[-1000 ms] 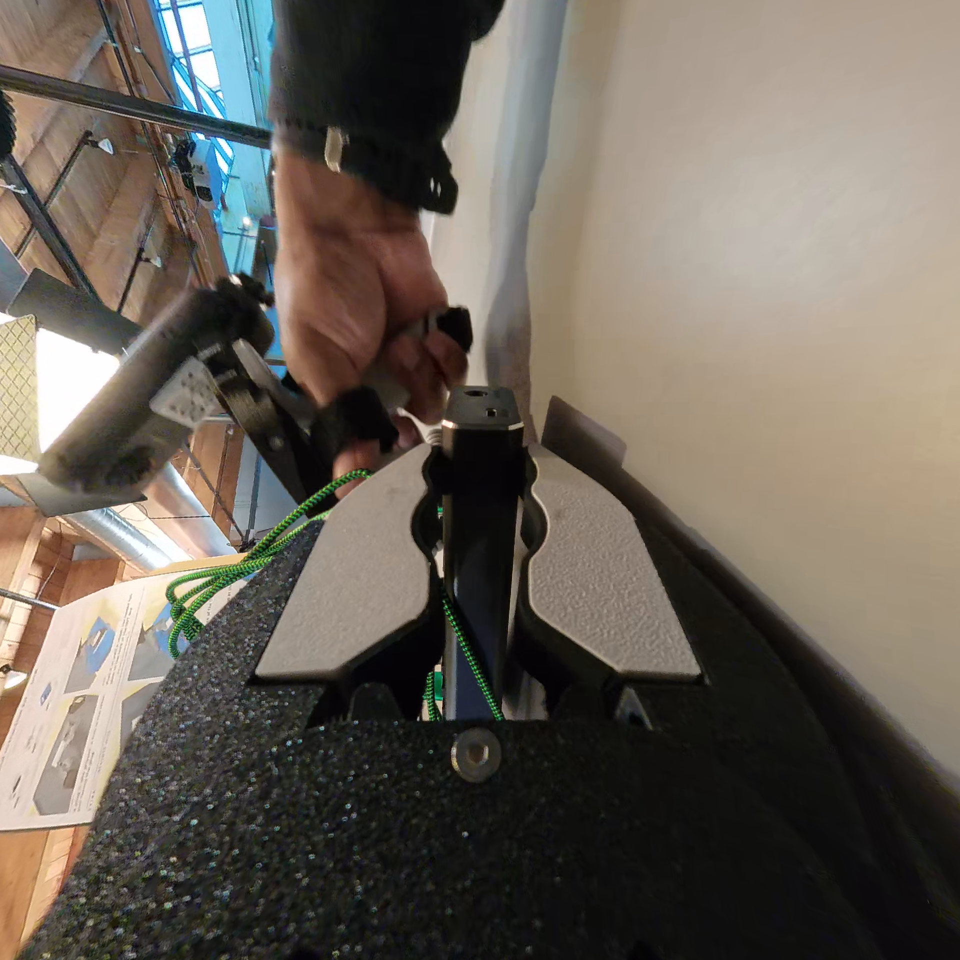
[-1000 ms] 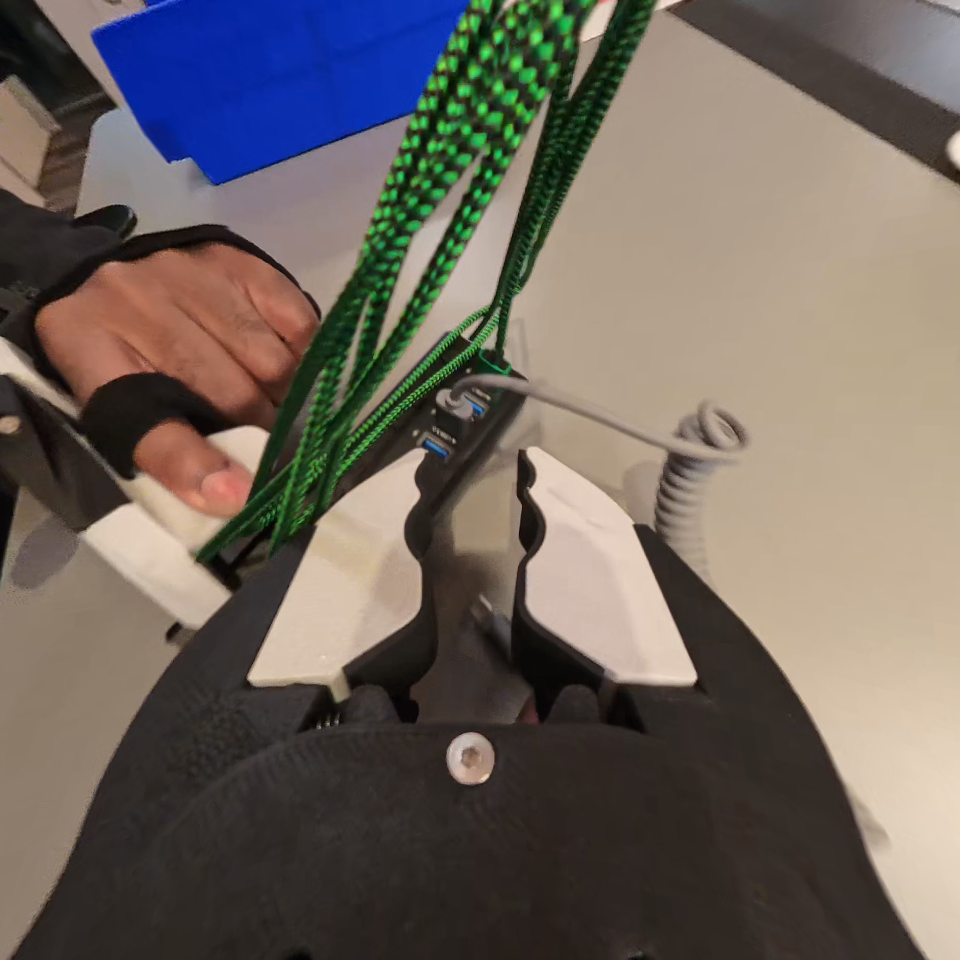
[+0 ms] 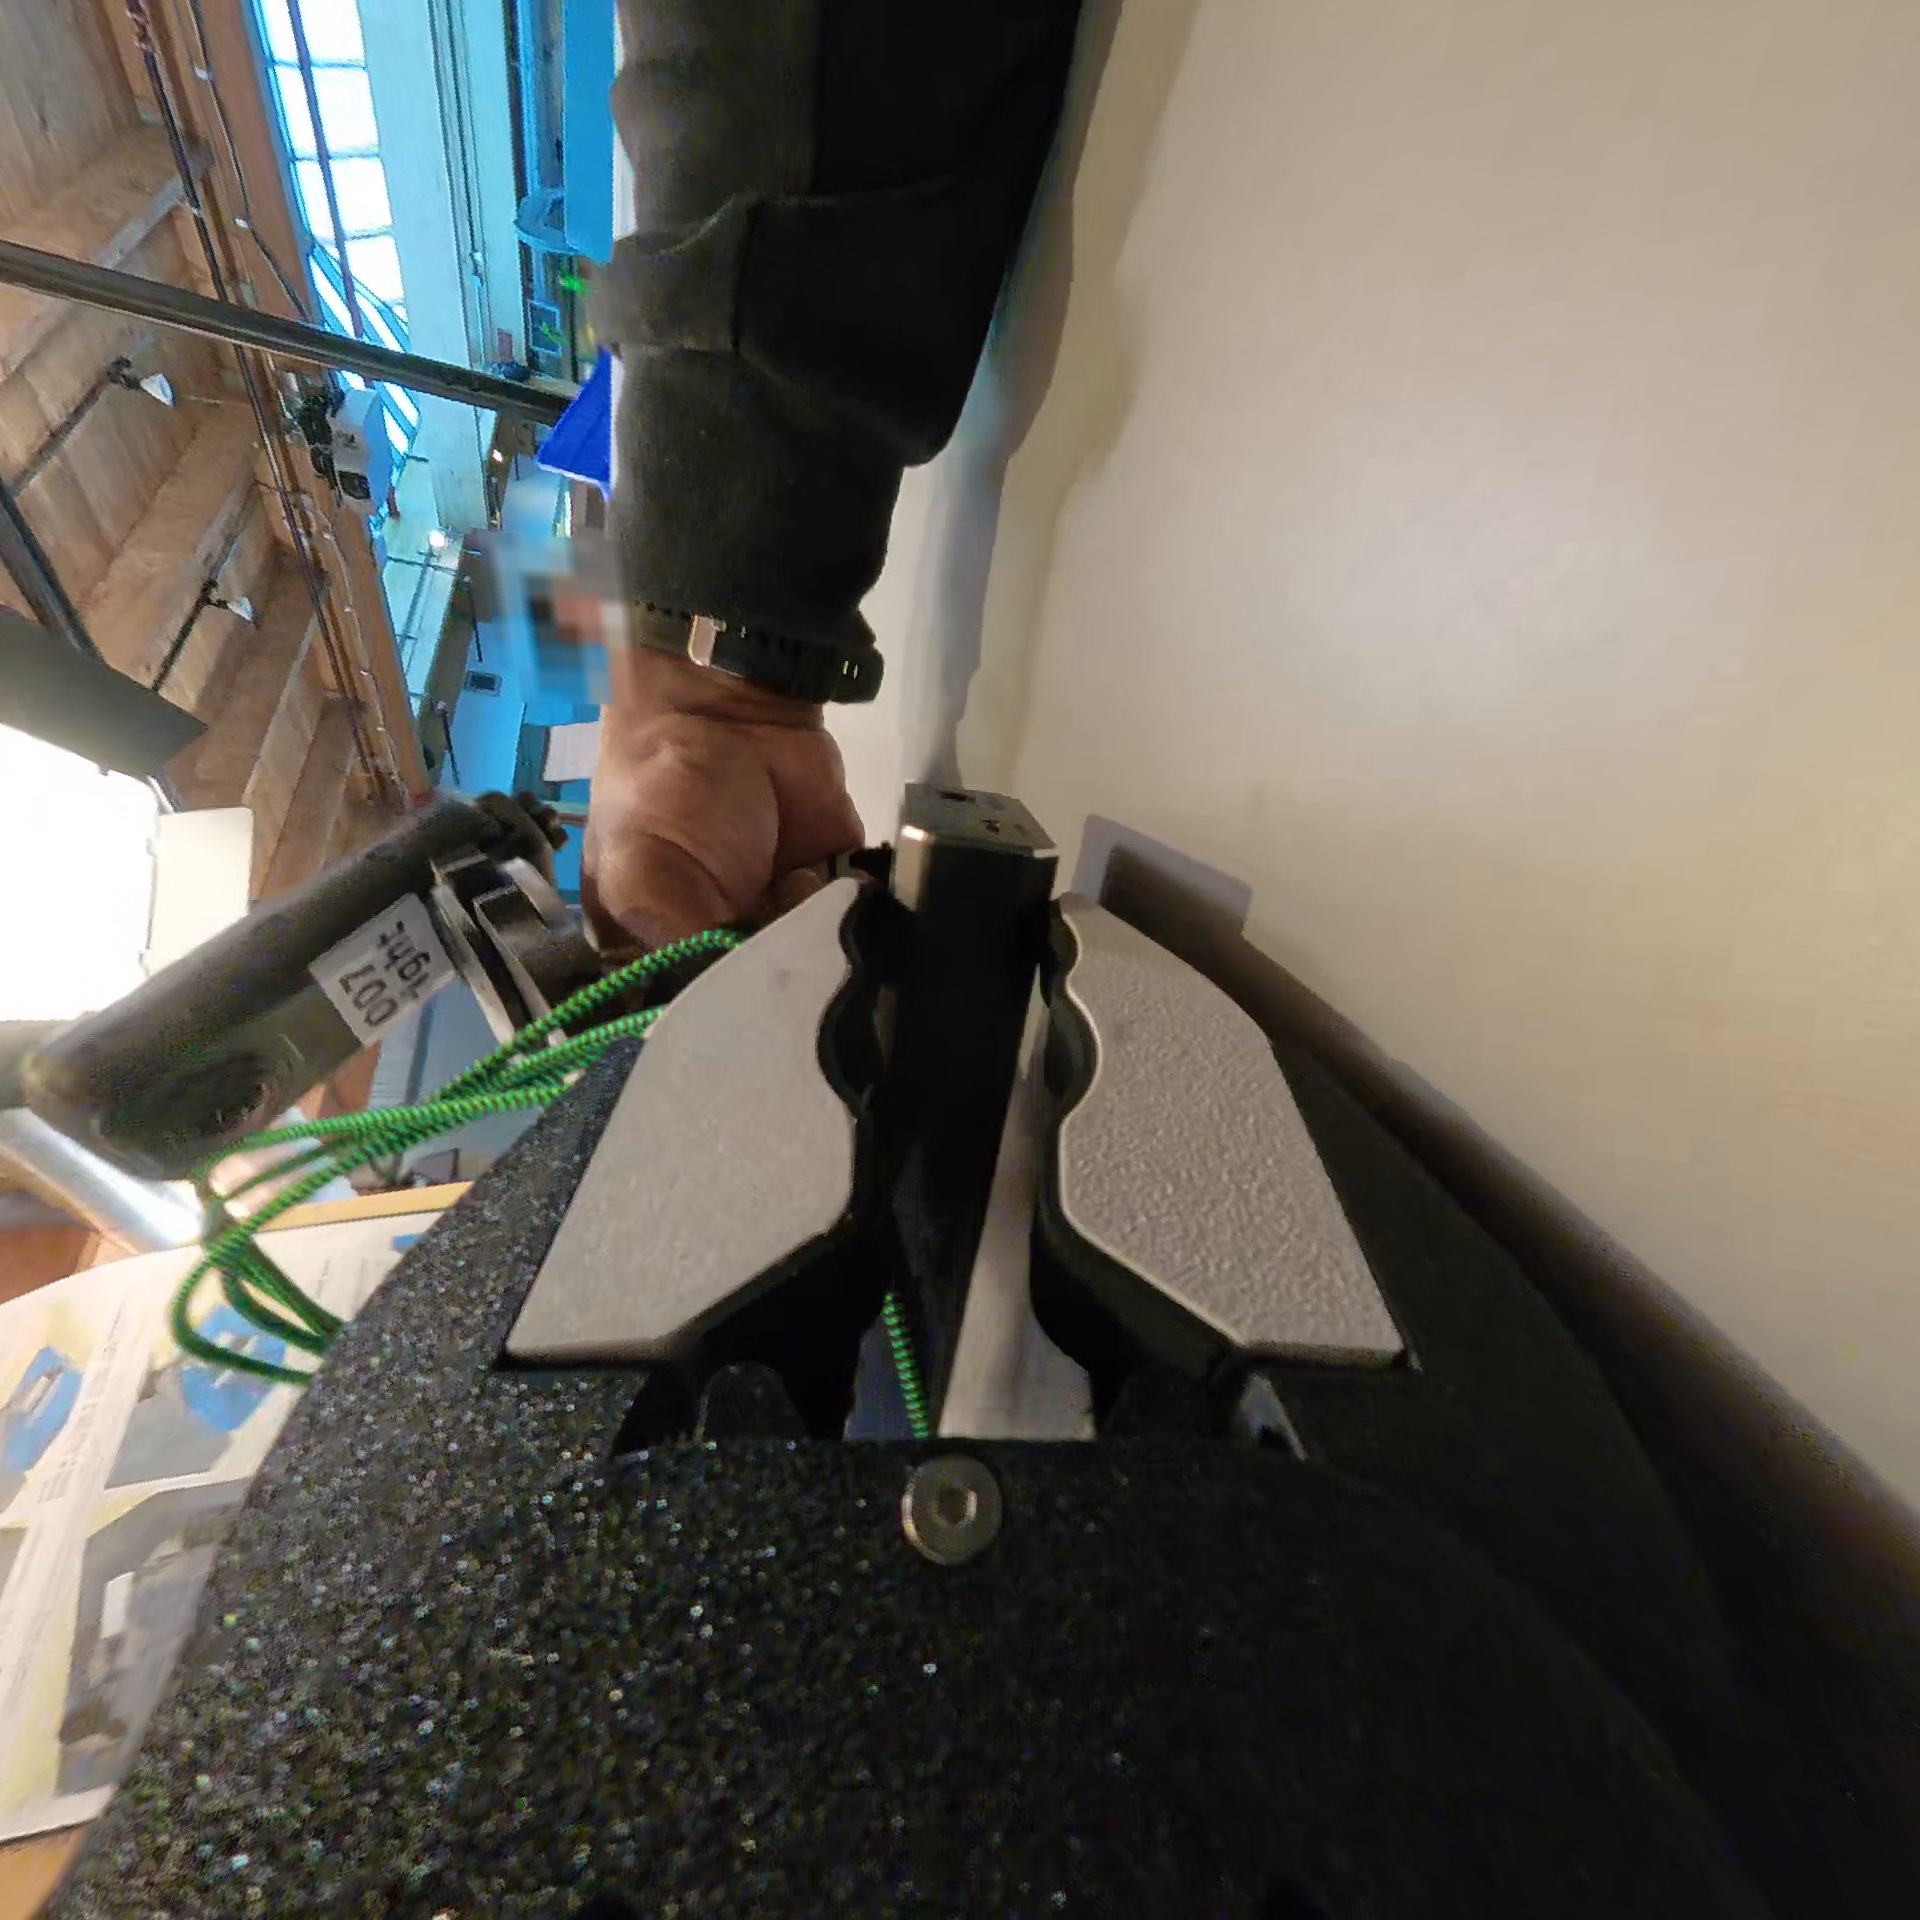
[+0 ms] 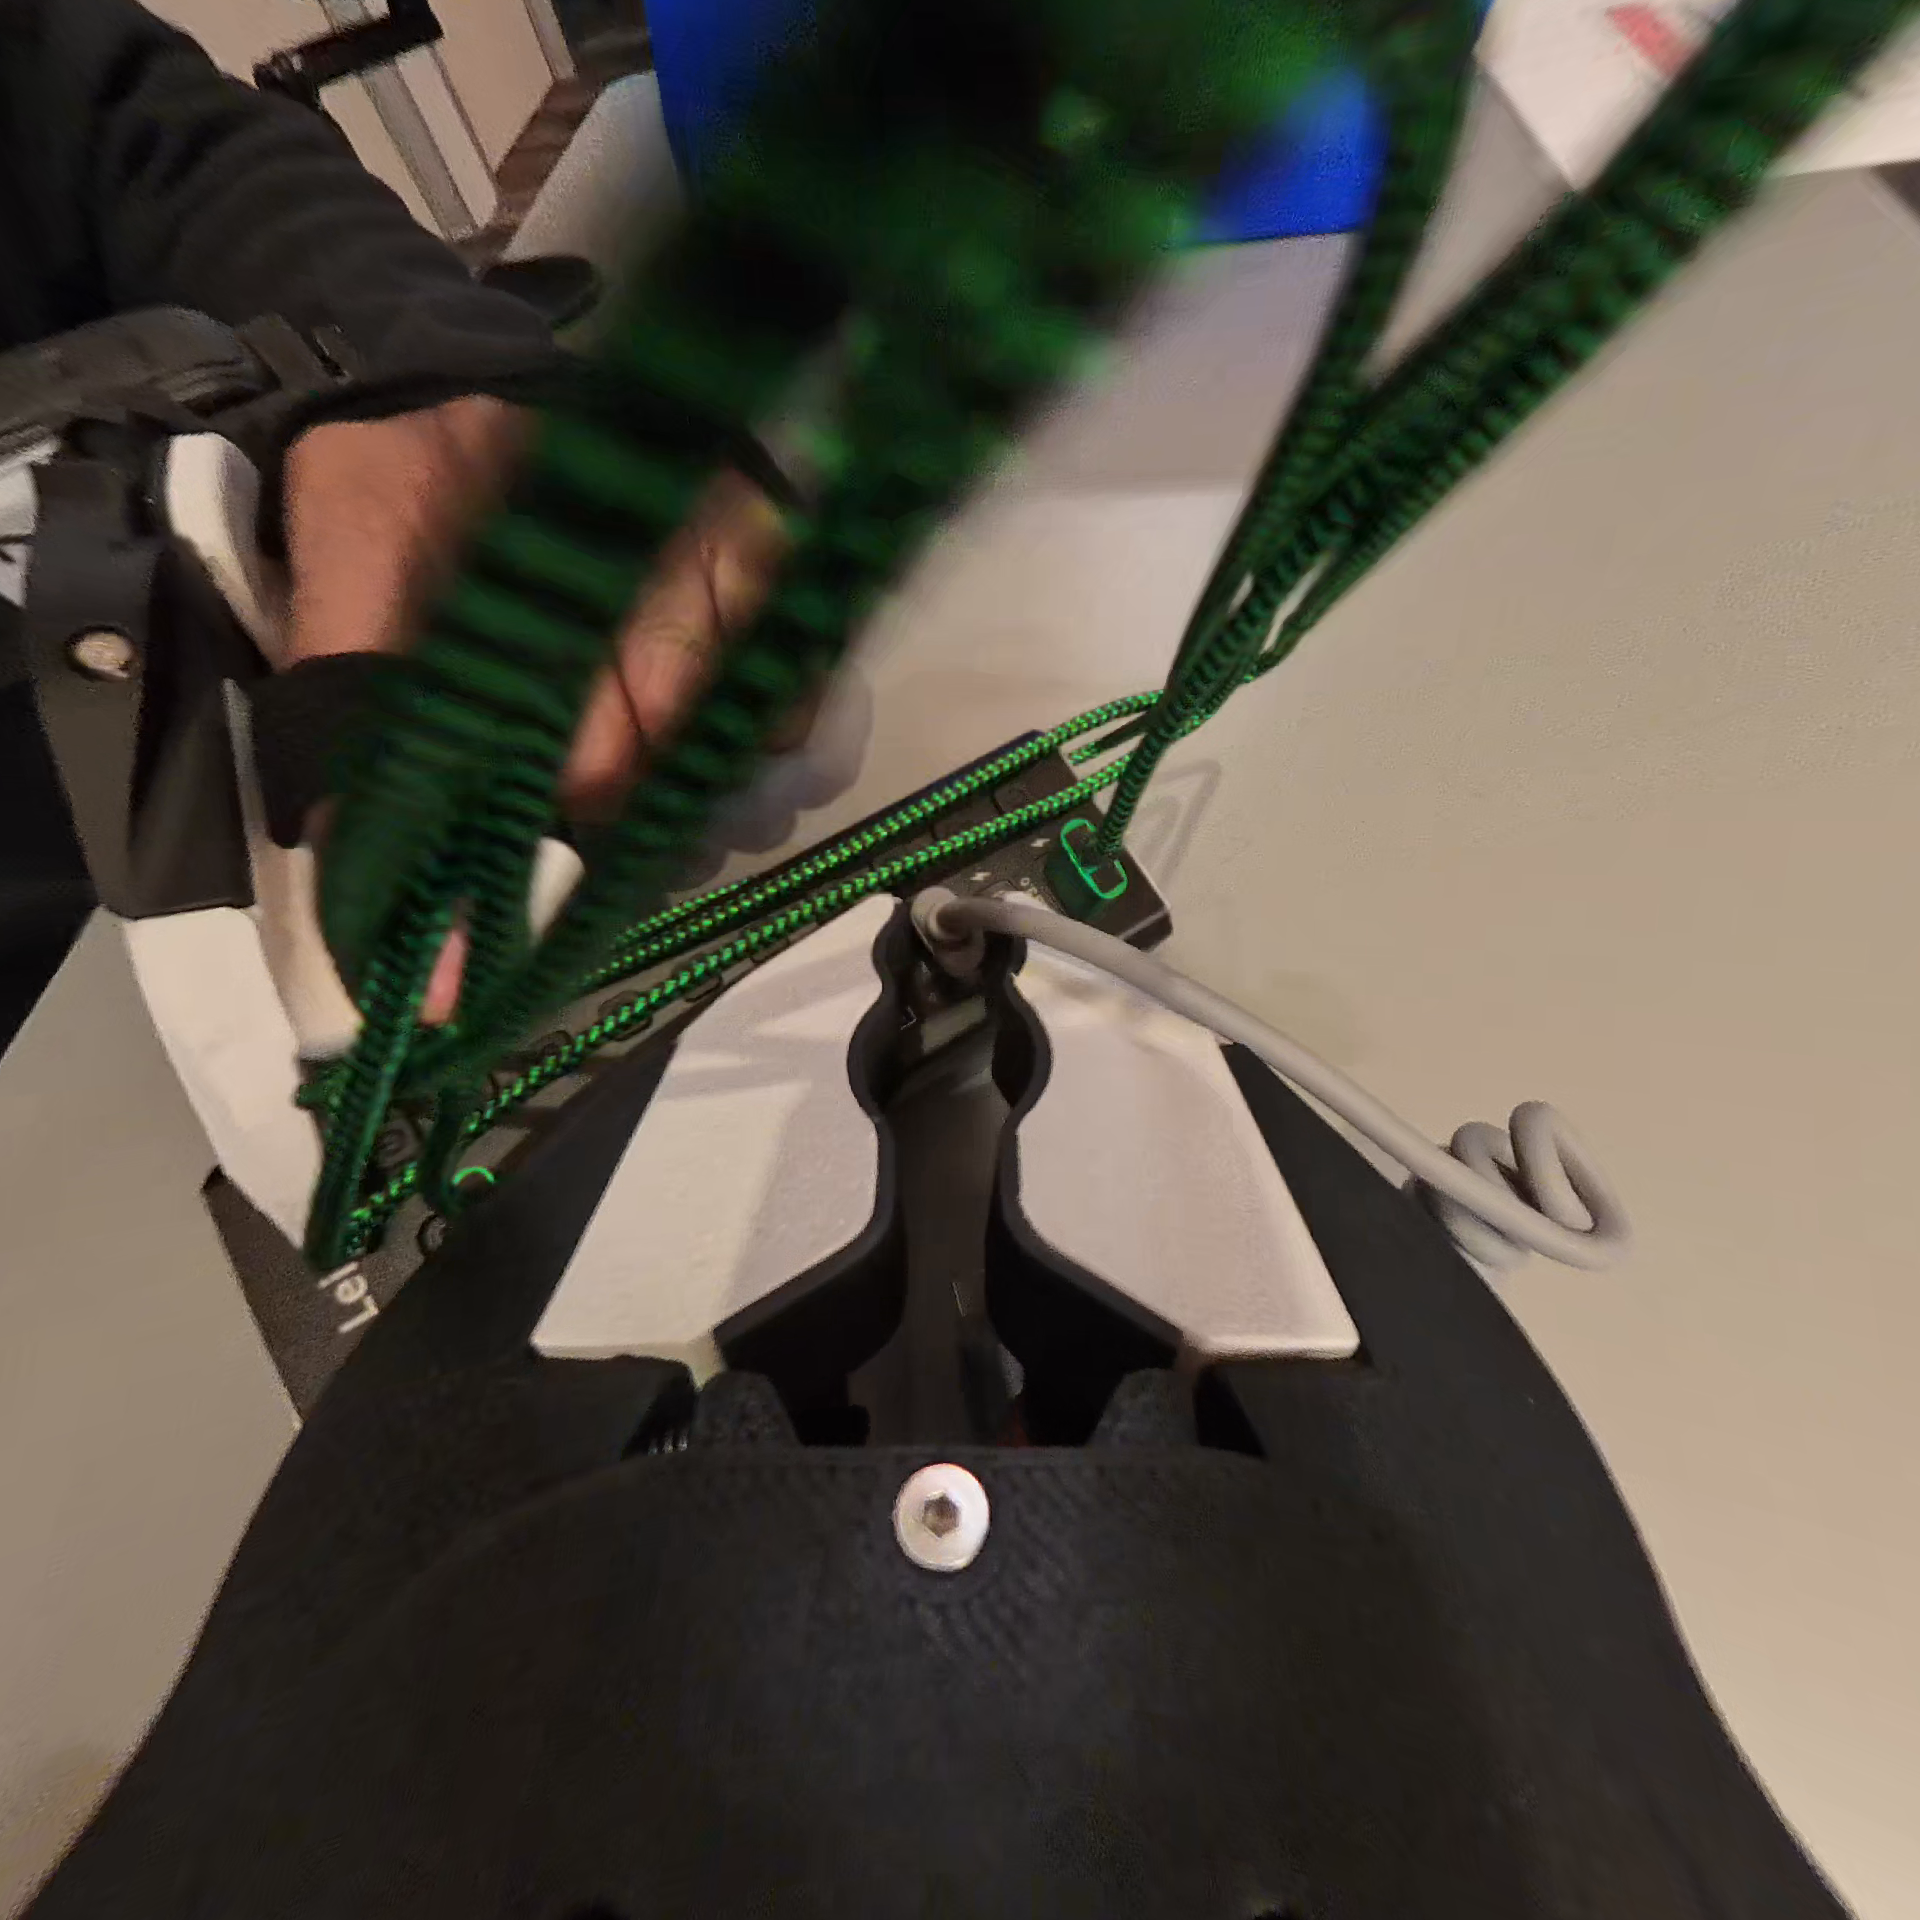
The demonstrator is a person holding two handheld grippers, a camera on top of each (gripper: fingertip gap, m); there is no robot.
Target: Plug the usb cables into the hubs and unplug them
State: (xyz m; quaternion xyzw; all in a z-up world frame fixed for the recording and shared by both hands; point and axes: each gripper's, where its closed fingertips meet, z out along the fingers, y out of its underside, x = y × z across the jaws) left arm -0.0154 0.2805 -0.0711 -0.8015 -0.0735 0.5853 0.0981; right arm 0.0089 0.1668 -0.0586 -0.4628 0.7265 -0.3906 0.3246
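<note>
Overhead, green cables (image 4: pixel 1340 540) across hub (image 4: pixel 1039 821).

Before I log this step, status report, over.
Left gripper shut on black hub. Right gripper shut around grey cable's plug at the hub. Green cables hang across the right view, partly blurred.
</note>
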